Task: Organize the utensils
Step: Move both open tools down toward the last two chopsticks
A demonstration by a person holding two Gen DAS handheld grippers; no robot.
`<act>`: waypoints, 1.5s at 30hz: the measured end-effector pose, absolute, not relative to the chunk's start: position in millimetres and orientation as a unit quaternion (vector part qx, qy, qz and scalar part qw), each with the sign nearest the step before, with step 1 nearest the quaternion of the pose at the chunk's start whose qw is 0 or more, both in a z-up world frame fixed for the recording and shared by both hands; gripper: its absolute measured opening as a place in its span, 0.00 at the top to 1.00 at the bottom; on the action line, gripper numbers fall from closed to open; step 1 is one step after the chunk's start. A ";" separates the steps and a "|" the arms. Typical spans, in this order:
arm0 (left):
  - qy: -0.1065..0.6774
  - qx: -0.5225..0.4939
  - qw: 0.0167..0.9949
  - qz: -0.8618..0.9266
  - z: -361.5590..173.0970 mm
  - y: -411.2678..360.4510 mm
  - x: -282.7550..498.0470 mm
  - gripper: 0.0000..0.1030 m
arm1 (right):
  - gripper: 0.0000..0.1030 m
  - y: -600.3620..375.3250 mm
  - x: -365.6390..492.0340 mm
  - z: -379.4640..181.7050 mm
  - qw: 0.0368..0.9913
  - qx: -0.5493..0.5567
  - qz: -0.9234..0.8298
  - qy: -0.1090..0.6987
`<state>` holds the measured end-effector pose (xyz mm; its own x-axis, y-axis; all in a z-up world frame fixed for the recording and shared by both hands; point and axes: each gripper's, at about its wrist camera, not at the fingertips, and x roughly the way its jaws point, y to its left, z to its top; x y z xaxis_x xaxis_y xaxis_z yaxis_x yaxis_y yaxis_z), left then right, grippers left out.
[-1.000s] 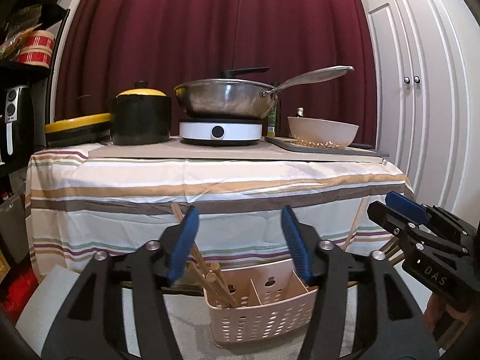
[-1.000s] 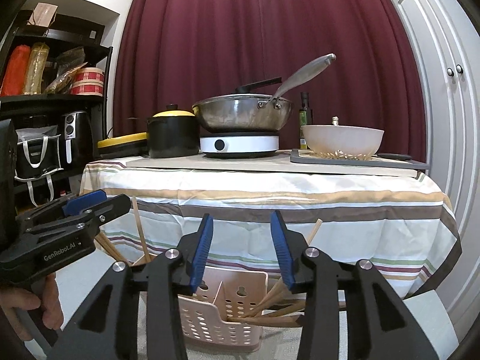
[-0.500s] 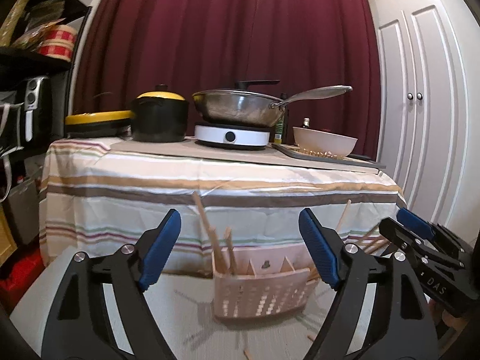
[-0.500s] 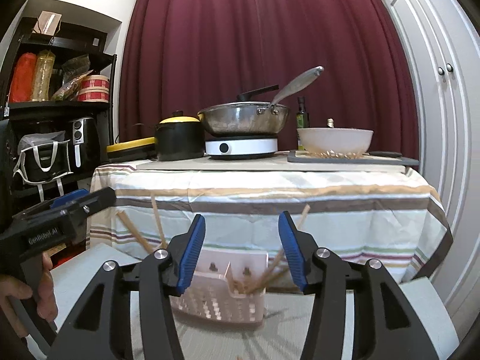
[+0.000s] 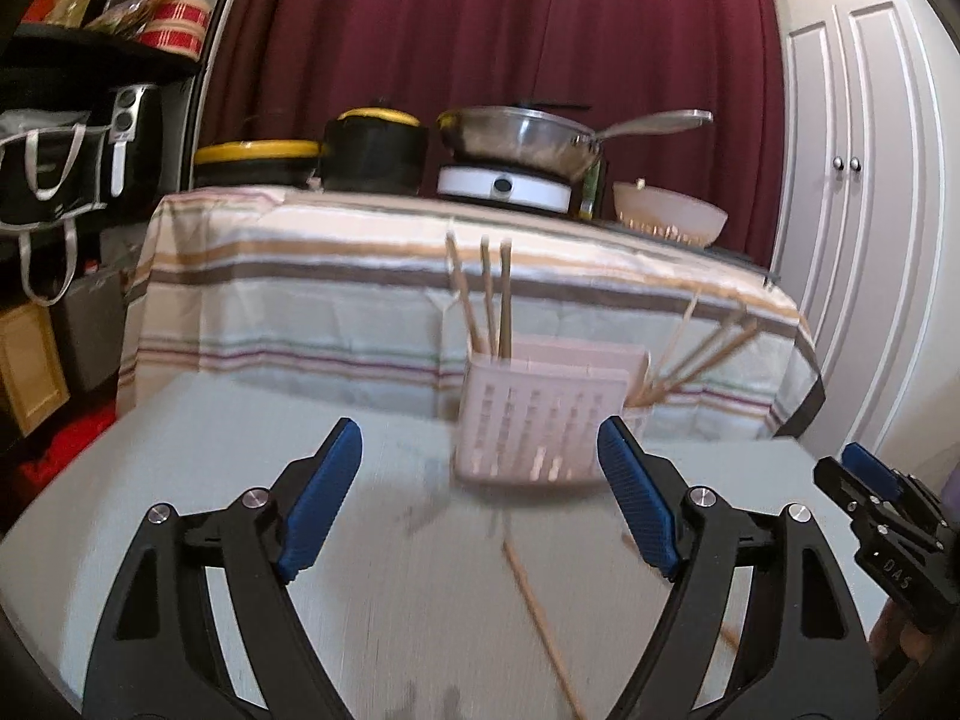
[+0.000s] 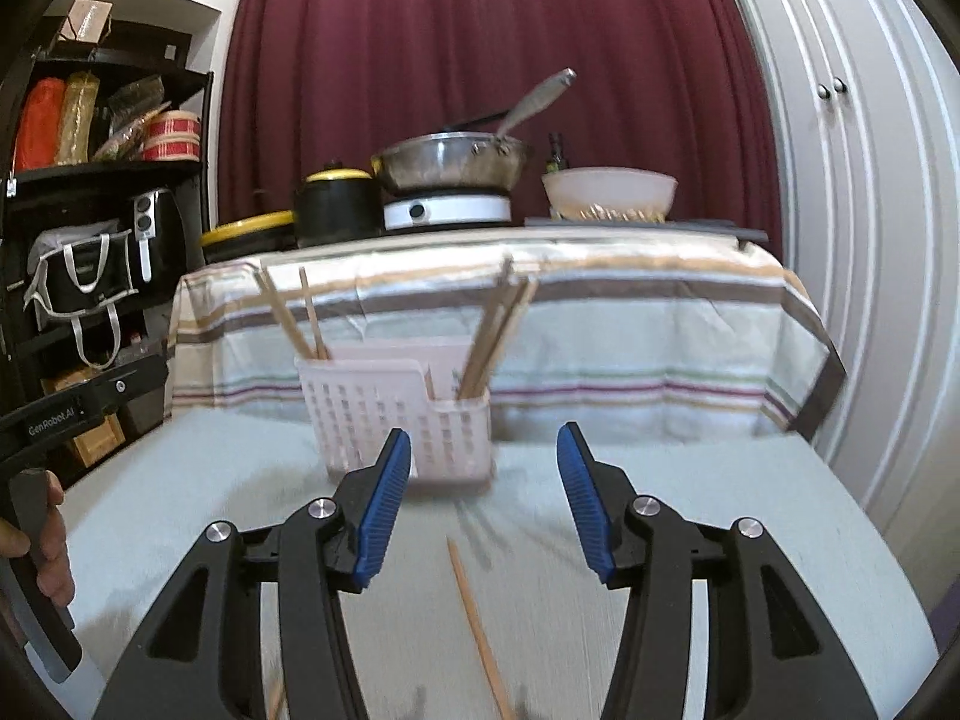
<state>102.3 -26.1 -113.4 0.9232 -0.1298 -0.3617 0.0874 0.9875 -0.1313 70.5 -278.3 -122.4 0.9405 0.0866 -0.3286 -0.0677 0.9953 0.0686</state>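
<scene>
Left wrist view: left gripper spread wide, empty; pink utensil caddy ahead on grey table, chopsticks upright inside, loose chopstick lying nearer. Right wrist view: right gripper part-open, empty, above same loose stick. Risk, judged: thin stick rolling from pads, or light caddy nudged over.

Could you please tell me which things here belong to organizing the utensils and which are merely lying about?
Belongs to the job:
pink utensil caddy
chopsticks standing in it
loose chopstick on the table

Just lying about:
steel pan
black pot
white bowl
</scene>
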 end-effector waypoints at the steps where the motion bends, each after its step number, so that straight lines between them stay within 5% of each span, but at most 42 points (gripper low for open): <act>1: 0.193 -0.056 0.978 -0.055 -119.7 -26.9 97.4 0.23 | 0.51 -278.9 65.0 -127.0 0.984 0.027 0.037 0.171; 10: 0.240 -0.042 0.968 -0.053 -180.8 -49.7 57.6 0.25 | 0.51 -283.6 27.4 -172.7 0.978 0.021 0.024 0.205; 25: 0.298 0.001 0.951 -0.077 -254.7 -98.5 30.0 0.49 | 0.51 -292.2 8.6 -198.2 0.974 0.038 0.016 0.222; 45: 0.299 0.003 0.953 -0.055 -262.1 -67.0 40.7 0.74 | 0.51 -293.4 12.7 -223.6 0.966 0.049 0.026 0.252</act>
